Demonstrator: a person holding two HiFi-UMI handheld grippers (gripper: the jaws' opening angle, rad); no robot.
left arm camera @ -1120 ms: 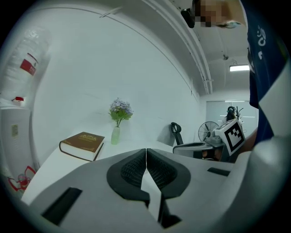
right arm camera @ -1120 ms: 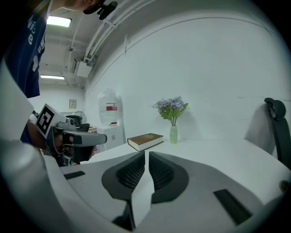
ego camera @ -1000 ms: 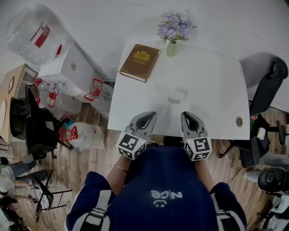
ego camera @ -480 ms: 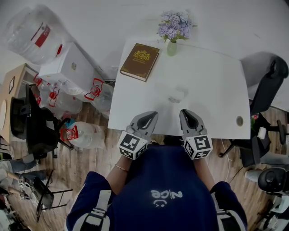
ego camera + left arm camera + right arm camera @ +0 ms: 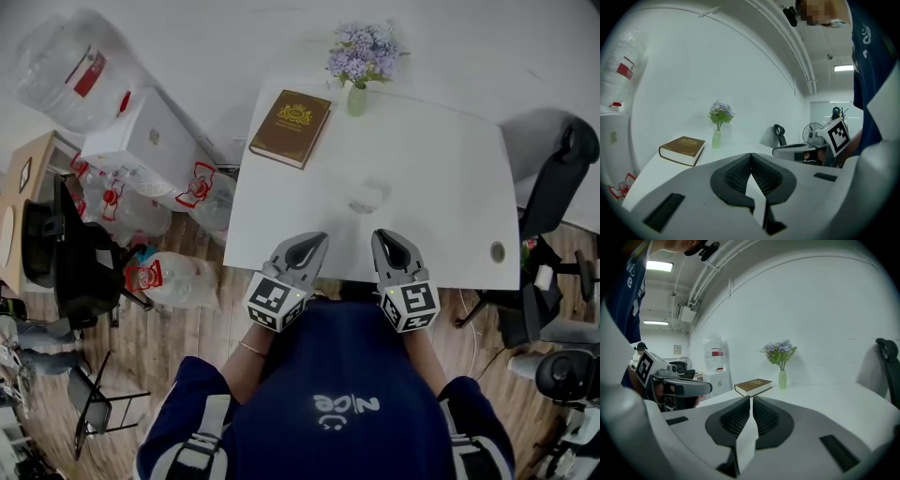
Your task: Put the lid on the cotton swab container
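A small clear container [image 5: 366, 199], faint against the white table [image 5: 450, 169], stands near the table's middle; whether a lid is on it or beside it I cannot tell. My left gripper [image 5: 316, 237] hovers at the table's near edge, jaws shut and empty, below and left of the container. My right gripper [image 5: 382, 234] hovers beside it, jaws also shut with nothing between them, just below the container. In the left gripper view the left gripper's [image 5: 751, 153] pads meet at the tip. The right gripper's [image 5: 750, 398] pads do the same in its own view. Both gripper views have the container hidden.
A brown book [image 5: 290, 128] lies at the table's far left corner, a green vase of purple flowers [image 5: 357, 97] at the far edge. A round grommet [image 5: 497, 251] sits near the right front corner. An office chair [image 5: 562, 178] stands to the right, water bottles [image 5: 66, 70] to the left.
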